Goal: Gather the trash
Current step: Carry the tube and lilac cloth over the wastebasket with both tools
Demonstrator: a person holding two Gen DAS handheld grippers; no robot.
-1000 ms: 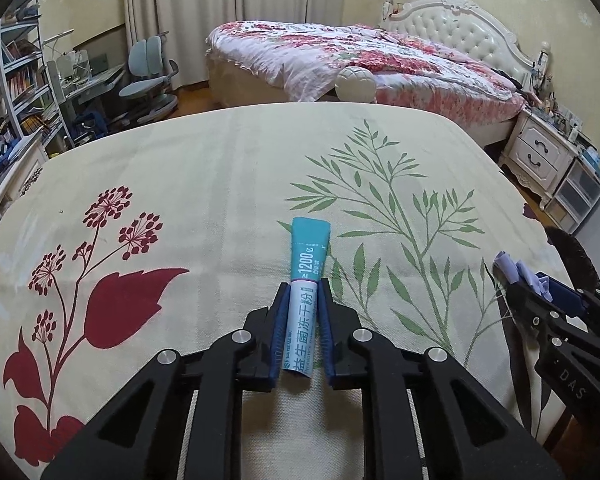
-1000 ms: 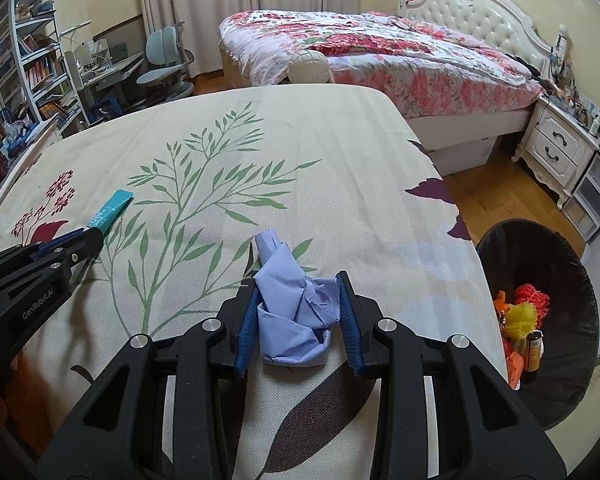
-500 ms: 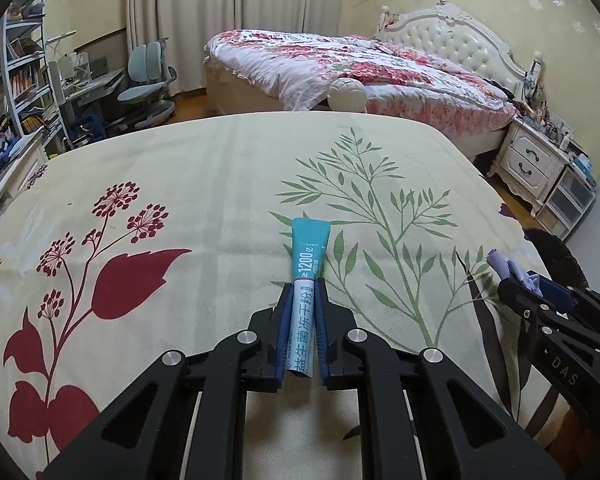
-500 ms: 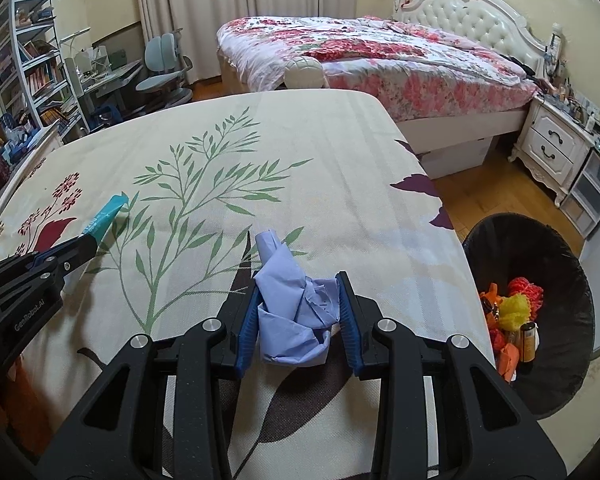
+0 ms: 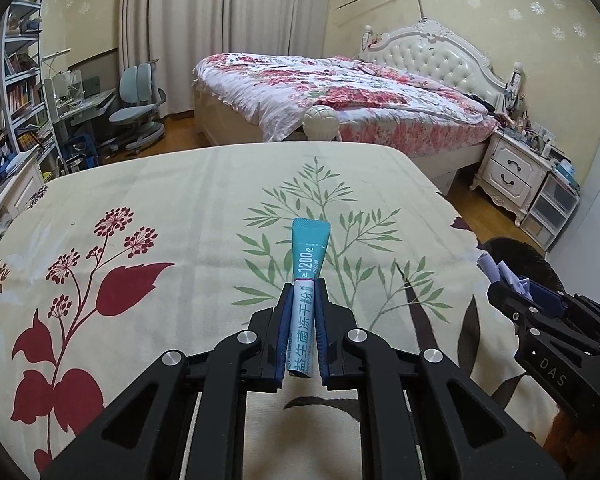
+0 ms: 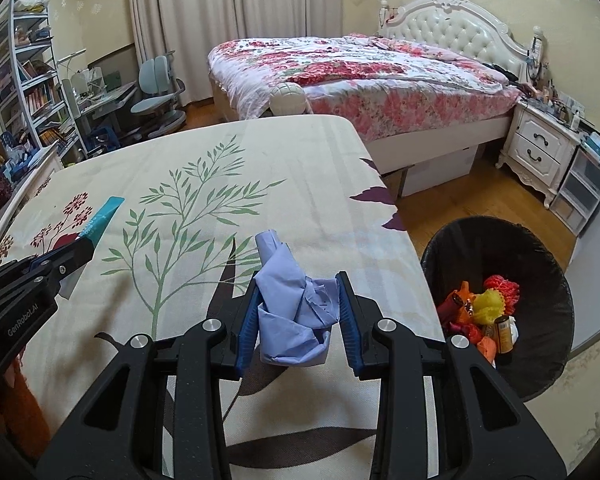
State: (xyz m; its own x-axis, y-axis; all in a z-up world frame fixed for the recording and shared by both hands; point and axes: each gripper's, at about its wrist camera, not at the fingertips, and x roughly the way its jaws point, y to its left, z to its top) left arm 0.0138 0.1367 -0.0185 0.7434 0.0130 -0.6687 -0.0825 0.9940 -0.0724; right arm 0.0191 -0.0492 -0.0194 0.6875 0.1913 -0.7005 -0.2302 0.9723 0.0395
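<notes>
Both tongs loaded, bin close by

Left tongs clench the teal sachet; right tongs clench the crumpled blue paper — both lifted clear of the surface, likely bound for the trash bin.

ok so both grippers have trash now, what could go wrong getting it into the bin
1. The left gripper pinches only the lower end of the teal sachet; the thin packet could slip out on the way.
2. The black trash bin sits on the floor beyond the table's right edge, farther from the left gripper, which may have to cross past the right gripper.
3. The crumpled blue paper bulges loosely and could snag or drop short of the bin.
</notes>
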